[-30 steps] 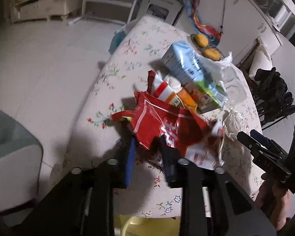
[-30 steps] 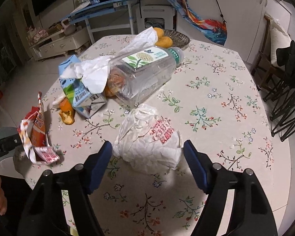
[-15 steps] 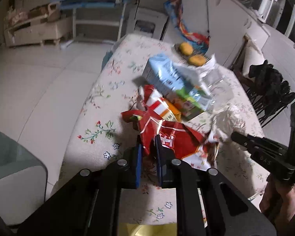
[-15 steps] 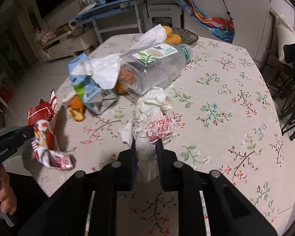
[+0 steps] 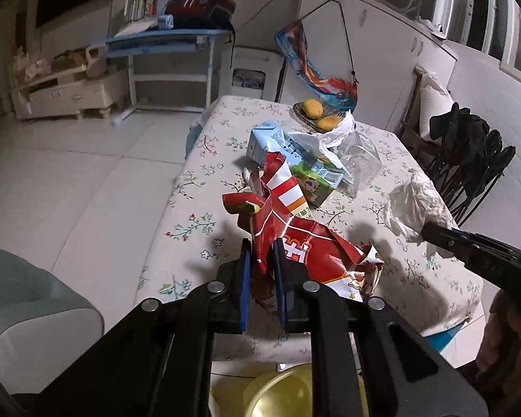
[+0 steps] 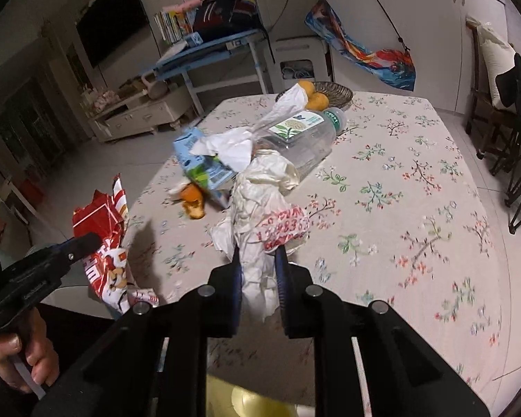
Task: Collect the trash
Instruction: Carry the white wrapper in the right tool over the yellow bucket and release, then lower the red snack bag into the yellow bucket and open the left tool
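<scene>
My left gripper (image 5: 262, 255) is shut on a crumpled red snack wrapper (image 5: 295, 236), held above the near edge of the floral table (image 5: 427, 278). The right gripper (image 6: 258, 260) is shut on a wad of white paper with red print (image 6: 271, 208), also lifted off the cloth. From the right wrist view the red wrapper (image 6: 102, 229) hangs at the left in the other gripper; from the left wrist view the white paper (image 5: 413, 208) shows at the right. A clear plastic bottle (image 6: 302, 135), a blue-green carton (image 6: 198, 160), tissue and orange peel (image 6: 192, 201) lie mid-table.
A yellow bin (image 5: 281, 392) stands below the table's near edge, under both grippers. A wicker basket with oranges (image 6: 330, 93) sits at the far side. Dark chairs (image 5: 469, 160) stand right of the table; a grey seat (image 5: 34, 312) is at the left.
Both grippers closed on their trash, the left on the red wrapper and the right on the white paper, then lifted it and drew back toward the near table edge.
</scene>
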`<state>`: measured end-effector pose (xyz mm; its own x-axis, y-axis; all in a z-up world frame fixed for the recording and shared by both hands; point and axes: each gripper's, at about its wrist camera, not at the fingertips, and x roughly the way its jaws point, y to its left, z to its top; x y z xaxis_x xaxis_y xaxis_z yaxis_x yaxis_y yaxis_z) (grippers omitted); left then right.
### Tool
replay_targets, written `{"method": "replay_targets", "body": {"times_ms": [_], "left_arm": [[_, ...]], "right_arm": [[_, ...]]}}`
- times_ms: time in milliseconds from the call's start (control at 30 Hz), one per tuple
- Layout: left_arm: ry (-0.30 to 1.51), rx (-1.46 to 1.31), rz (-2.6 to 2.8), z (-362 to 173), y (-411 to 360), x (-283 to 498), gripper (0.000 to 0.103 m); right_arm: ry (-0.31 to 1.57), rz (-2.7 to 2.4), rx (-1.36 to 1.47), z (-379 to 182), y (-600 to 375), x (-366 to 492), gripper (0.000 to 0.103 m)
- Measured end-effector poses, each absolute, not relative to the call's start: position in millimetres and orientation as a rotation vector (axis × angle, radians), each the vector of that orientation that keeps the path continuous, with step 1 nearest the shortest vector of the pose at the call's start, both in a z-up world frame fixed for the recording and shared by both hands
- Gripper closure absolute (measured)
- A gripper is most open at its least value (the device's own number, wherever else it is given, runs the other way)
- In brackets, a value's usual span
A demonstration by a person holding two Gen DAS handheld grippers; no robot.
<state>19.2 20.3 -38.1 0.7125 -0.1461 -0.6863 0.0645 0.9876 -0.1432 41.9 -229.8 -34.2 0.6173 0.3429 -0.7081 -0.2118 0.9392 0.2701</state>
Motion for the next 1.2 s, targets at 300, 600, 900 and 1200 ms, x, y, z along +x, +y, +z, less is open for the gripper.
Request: {"method": "replay_targets", "body": {"times_ms": [300, 600, 900, 1200], "left_arm": [[0.745, -0.107, -0.123, -27.9, 26.9, -7.3, 0.090], [0.733, -0.116, -0.141, -20.2, 30.2, -28.0, 0.090], [0.734, -0.117, -0.160, -19.9, 32.3, -48.1, 0.090], [0.744, -0.115, -0.176, -21.2, 30.6, -62.4, 0.090]], "right_arm": [[0.855, 0.348, 0.201, -37.7, -226.3, -14.0, 0.085], [0.981, 0.398, 0.190, -64.7, -202.6, -57.7, 0.084], [1.174, 0.420, 0.106, -105.8, -174.3, -74.3, 0.077], [1.172, 0.385, 0.107, -110.4, -178.0, -82.4, 0.062]]}}
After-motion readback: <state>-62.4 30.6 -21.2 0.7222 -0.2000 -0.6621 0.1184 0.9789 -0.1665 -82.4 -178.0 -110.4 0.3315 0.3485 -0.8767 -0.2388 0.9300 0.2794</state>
